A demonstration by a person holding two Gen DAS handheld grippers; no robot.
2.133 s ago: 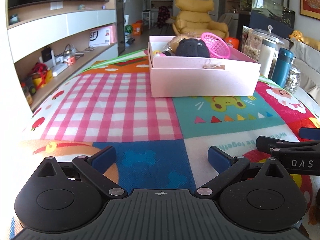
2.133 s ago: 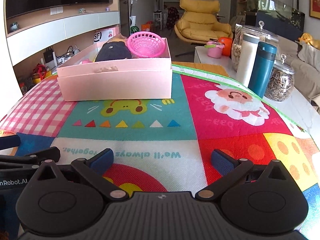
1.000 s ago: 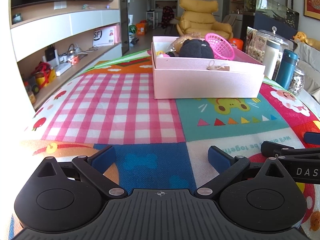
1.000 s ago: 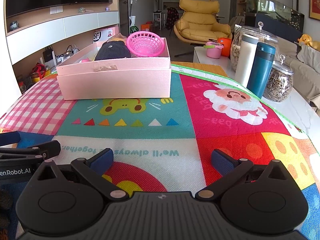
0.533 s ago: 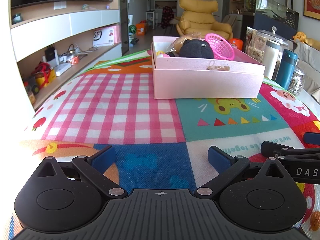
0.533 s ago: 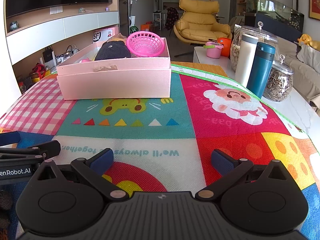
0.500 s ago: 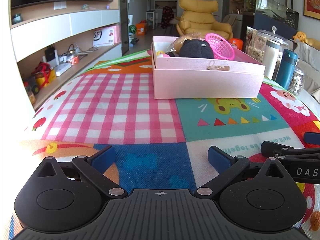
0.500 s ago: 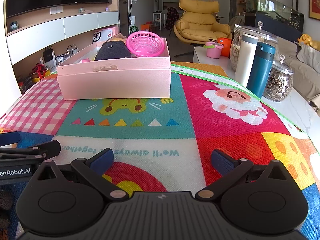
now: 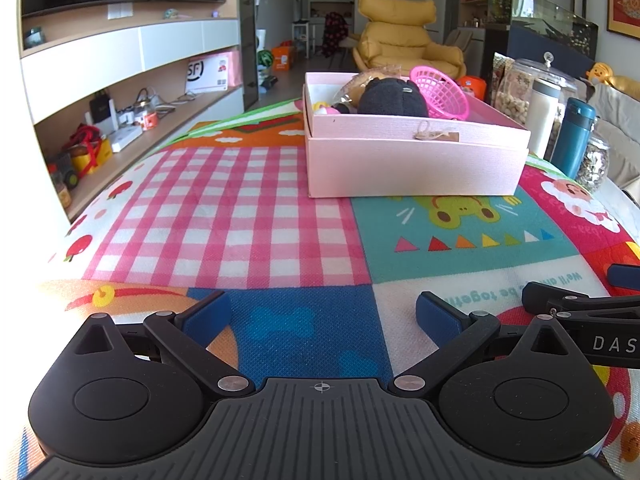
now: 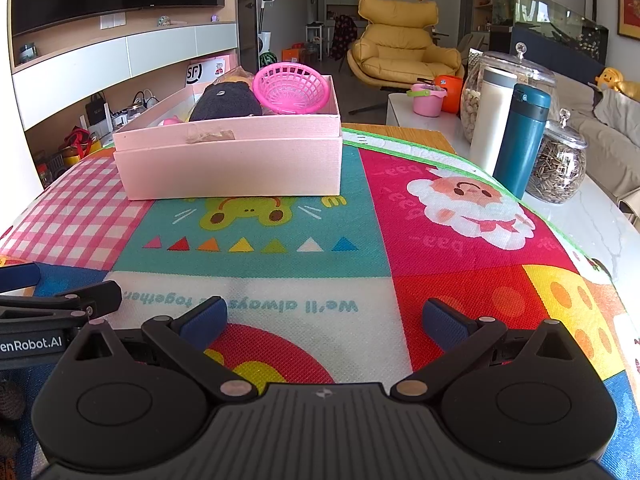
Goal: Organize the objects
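Note:
A pink box (image 9: 416,168) stands on the colourful play mat (image 9: 240,208), far ahead of both grippers; it also shows in the right wrist view (image 10: 232,168). In it lie a pink plastic basket (image 10: 292,89), a black plush item (image 10: 226,102) and small toys, partly hidden. My left gripper (image 9: 322,314) is open and empty, low over the mat's near edge. My right gripper (image 10: 324,316) is open and empty beside it, to the right.
At the right stand a teal flask (image 10: 520,140), a white flask (image 10: 490,116), a big glass jar (image 10: 508,80) and a seed jar (image 10: 558,168) on the white tabletop. A shelf unit (image 9: 120,92) is at the left, a yellow armchair (image 10: 404,56) behind.
Both grippers pulled back slightly from the box over two seconds, then held still. Both stay open and empty.

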